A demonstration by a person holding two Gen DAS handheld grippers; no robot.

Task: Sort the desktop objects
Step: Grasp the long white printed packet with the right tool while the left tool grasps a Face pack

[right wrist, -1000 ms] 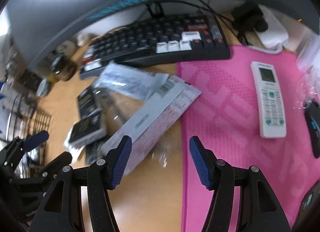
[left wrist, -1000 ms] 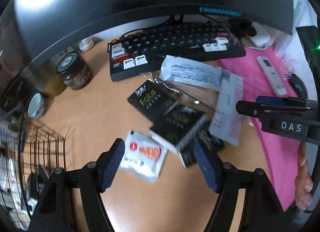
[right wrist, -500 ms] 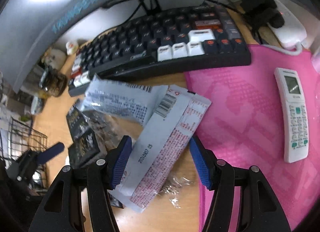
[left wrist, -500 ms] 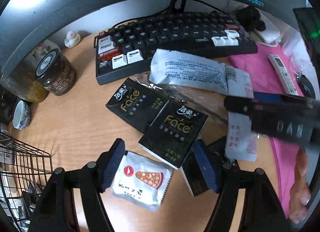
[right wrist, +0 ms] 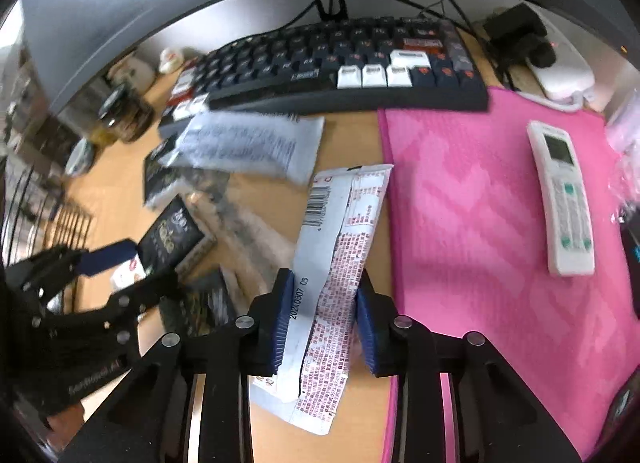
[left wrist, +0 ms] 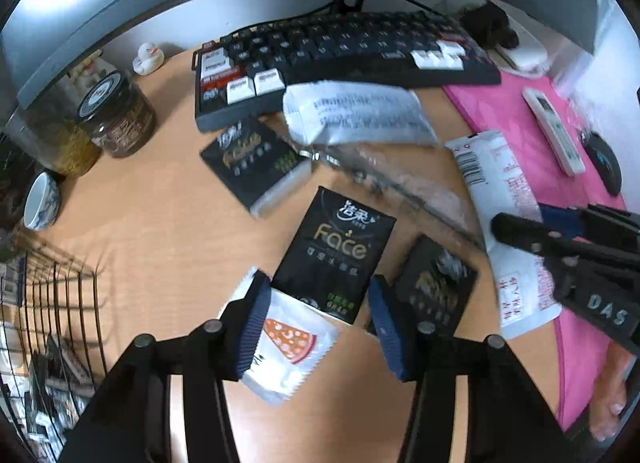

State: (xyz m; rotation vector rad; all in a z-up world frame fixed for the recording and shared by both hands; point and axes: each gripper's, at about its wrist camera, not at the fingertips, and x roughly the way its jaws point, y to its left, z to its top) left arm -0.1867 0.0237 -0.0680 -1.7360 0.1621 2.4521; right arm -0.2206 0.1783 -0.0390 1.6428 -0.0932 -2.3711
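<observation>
**Inspector:** Straddling the long white sachet (right wrist: 340, 263) with red print and a barcode, the right gripper (right wrist: 325, 317) had its blue pads (right wrist: 282, 319) narrowed on either side of the pack, at lower centre of the right wrist view. Whether the pads were pressing the sachet or only standing just beside it could not be told. The sachet lay on the wooden desk (right wrist: 120, 183), its right edge just beside the pink mat (right wrist: 480, 203).

**Clerk:** And the left gripper?

**Inspector:** The left gripper (left wrist: 316, 323) stood wide, holding nothing, at lower centre of its own view. A black "Face" tissue pack (left wrist: 336, 251) lay between its pads, near their tips. A white snack packet with a pizza picture (left wrist: 288, 351) lay partly under that pack, against the left pad. A second black pack (left wrist: 436, 287) sat just beside the right pad, blurred.

**Clerk:** Other items recorded?

**Inspector:** A third black "Face" pack (left wrist: 256, 159) lay left of centre, near the dark keyboard (left wrist: 340, 51) across the top. A grey-white printed pouch (left wrist: 356, 115) rested against the keyboard's front edge. A white remote control (right wrist: 560, 199) lay on the mat at right of the right wrist view. A dark-lidded jar (left wrist: 116, 115) and a small cup (left wrist: 40, 199) stood at left, a wire basket (left wrist: 52, 303) at lower left.
</observation>
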